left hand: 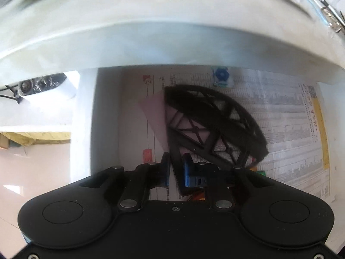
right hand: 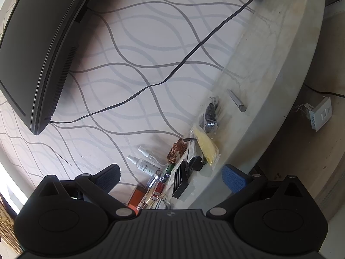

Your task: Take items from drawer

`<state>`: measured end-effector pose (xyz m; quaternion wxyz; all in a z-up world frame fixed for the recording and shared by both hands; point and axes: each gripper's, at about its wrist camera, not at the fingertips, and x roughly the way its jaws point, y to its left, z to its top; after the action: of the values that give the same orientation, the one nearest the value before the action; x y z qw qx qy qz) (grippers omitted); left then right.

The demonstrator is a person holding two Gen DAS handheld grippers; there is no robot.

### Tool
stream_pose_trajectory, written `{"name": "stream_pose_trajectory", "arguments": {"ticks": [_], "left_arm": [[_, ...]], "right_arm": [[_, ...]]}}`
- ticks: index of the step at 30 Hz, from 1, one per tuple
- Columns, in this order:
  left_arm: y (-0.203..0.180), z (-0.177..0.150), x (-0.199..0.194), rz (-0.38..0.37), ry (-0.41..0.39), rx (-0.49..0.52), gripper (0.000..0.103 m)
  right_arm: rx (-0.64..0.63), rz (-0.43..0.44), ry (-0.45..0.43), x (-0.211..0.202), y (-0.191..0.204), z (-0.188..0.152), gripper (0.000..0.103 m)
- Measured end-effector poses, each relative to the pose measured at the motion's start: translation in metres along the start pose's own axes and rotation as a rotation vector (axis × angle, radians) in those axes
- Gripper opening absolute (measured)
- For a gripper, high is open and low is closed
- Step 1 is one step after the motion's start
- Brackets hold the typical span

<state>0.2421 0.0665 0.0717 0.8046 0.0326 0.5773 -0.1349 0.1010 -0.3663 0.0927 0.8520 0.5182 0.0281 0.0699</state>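
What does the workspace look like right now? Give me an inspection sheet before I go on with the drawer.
Surface: open white drawer lined with a printed paper sheet; patterned desktop in the right wrist view.
Job's things: black lattice part over a pink sheet; small blue item at the drawer's back.
Clutter: spray bottles, yellow sponge in a bag, metal tube, black monitor.
Grippers: left hand-held gripper shut on the black lattice part's edge; right hand-held gripper open, empty.
Cables: black cable across the desktop.
Surroundings: loose wall socket beyond the desk edge.
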Motion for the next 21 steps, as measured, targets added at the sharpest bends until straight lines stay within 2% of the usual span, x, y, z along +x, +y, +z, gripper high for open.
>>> {"name": "stream_pose_trajectory", "arguments": {"ticks": [4, 7, 14, 21], "left_arm": [[-0.01, -0.004, -0.027, -0.021, -0.052, 0.051, 0.011], [-0.016, -0.006, -0.054, -0.003, -0.096, 0.086, 0.011], [-0.014, -0.012, -0.116, -0.006, -0.165, 0.076, 0.01], [-0.007, -0.014, -0.17, 0.098, -0.272, 0.038, 0.01]], "right_arm": [[0.0, -0.004, 0.0, 0.0, 0.0, 0.0, 0.103], [-0.001, -0.008, -0.001, 0.001, 0.0, 0.0, 0.103], [0.0, -0.018, 0.004, 0.002, 0.0, 0.001, 0.103], [-0.007, -0.023, 0.009, 0.003, 0.0, 0.001, 0.103]]}}
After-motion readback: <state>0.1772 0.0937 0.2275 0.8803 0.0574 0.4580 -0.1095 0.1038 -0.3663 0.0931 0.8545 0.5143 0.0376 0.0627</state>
